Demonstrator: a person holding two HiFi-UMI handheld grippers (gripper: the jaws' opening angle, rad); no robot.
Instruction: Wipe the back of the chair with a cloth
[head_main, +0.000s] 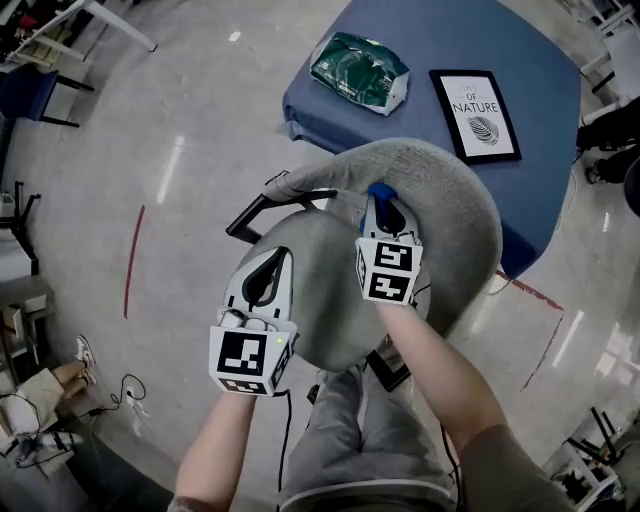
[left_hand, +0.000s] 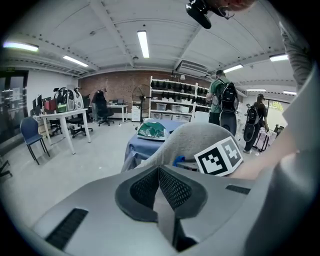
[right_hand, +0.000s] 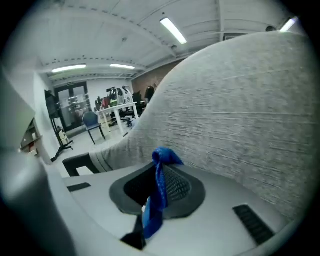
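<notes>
Nearest to me, my left gripper (head_main: 280, 256) hangs over the grey seat (head_main: 325, 300) of the chair. Its fingers (left_hand: 175, 186) are pressed together with nothing between them.

Just beside it and a little further on, my right gripper (head_main: 383, 207) has its fingers clamped tight on the blue cloth (right_hand: 159, 192). The cloth is pinched into a narrow strip. Its long axis runs along the seam of the fingers, from their base out past the tips. The bunched free end sticks out beyond the tips and points at the inner face of the grey chair back (head_main: 455, 200), near its top edge. From my feed I cannot tell whether that end touches the fabric or sits just off it. The chair back curves round the far side of the seat, and a black armrest (head_main: 255, 215) juts out on the left.

Beyond the chair stands a counter (head_main: 540, 60) under a blue cover. On it lie a green packet (head_main: 360, 70), whose contents I cannot make out, and, apart from it to the right, a black frame (head_main: 477, 115). The frame holds a white print with a leaf and the words "OF NATURE".

A red line (head_main: 132, 262) marks the pale floor (head_main: 180, 120) to the left. Furthest off, the left gripper view shows a person (left_hand: 220, 102) standing by dark shelving (left_hand: 172, 97)
</notes>
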